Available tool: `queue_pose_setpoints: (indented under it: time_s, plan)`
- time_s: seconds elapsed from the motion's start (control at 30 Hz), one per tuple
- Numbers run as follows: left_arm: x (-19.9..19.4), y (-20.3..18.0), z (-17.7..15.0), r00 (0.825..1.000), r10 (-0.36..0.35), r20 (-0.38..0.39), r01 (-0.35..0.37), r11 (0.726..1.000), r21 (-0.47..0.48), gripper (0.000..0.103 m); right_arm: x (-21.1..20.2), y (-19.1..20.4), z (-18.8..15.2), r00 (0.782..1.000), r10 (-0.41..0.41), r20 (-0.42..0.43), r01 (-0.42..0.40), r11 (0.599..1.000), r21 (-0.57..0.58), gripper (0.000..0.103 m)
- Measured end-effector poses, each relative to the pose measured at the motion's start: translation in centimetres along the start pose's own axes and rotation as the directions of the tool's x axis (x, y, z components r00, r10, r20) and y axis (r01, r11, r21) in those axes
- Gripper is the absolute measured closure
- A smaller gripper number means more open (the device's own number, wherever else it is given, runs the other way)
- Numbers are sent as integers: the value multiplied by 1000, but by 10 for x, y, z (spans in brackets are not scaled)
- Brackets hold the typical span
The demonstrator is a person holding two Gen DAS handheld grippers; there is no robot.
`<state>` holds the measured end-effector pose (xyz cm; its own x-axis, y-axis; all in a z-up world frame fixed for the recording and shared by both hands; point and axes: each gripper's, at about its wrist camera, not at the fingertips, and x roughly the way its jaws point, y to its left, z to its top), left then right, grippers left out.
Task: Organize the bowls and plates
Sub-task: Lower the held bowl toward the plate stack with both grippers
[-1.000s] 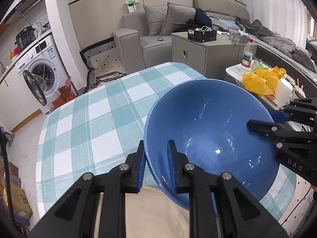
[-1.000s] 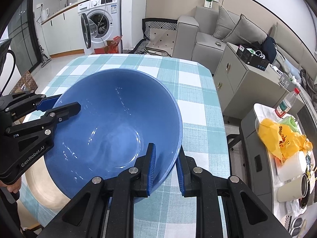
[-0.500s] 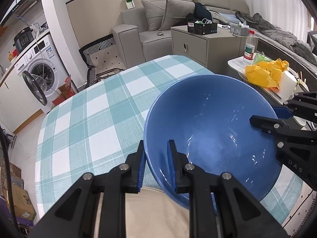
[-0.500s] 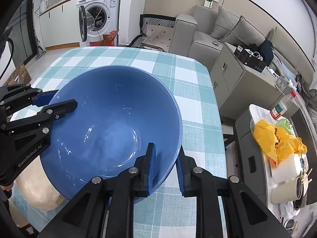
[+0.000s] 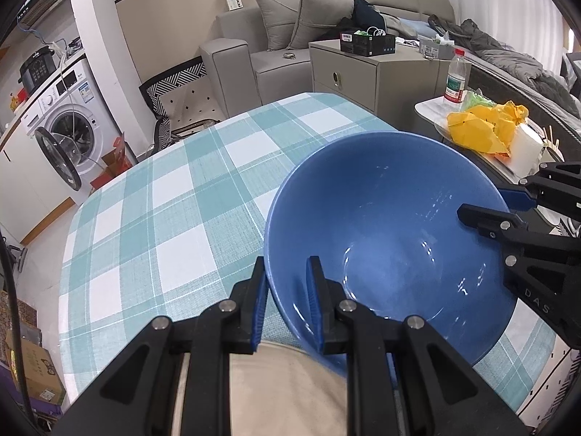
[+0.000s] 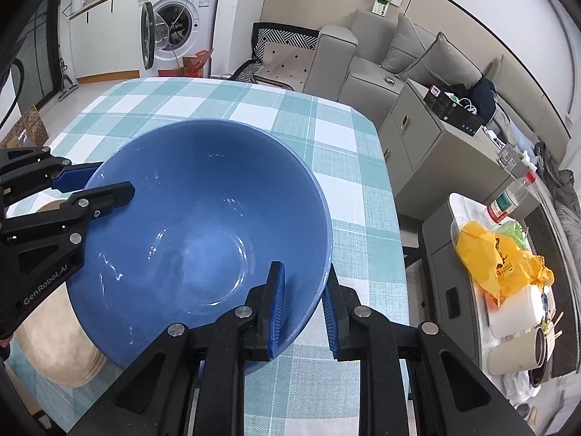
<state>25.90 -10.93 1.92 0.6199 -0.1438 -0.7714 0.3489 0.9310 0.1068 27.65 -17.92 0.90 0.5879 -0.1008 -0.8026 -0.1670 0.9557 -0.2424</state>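
Observation:
A large blue bowl point(image 5: 392, 225) is held above the checked tablecloth by both grippers. My left gripper point(image 5: 287, 301) is shut on its near rim, one finger inside and one outside. My right gripper point(image 6: 303, 303) is shut on the opposite rim of the bowl point(image 6: 203, 225). Each gripper shows in the other's view: the right one point(image 5: 508, 207) and the left one point(image 6: 94, 189). A stack of beige plates point(image 6: 54, 341) lies on the table under the bowl's left side, also seen in the left wrist view point(image 5: 283, 388), mostly hidden.
The teal checked table point(image 5: 163, 225) stretches ahead and to the left. A side table with a yellow bag point(image 5: 486, 127) and a bottle point(image 5: 455, 80) stands to the right. A grey cabinet point(image 6: 428, 145), sofa and washing machine point(image 6: 178, 25) stand beyond.
Both grippers have carried the bowl lower and nearer to the table and the beige plates. The grips on the rim are unchanged.

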Motion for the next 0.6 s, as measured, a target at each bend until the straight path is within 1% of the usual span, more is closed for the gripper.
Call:
queue_pose_setpoints:
  time_s: [0.27, 0.5, 0.6]
  plan:
    - [8, -2, -1, 1000, 6, -23, -6, 1000, 11, 84, 8, 1, -2, 1000, 7, -9, -6, 1000, 4, 83]
    - [11, -2, -2, 999, 11, -31, -11, 1000, 15, 81, 10, -2, -3, 1000, 14, -13, -14, 1000, 3, 82]
    - [12, -2, -2, 999, 18, -32, -18, 1000, 17, 78, 11, -4, -2, 1000, 24, -14, -24, 1000, 2, 79]
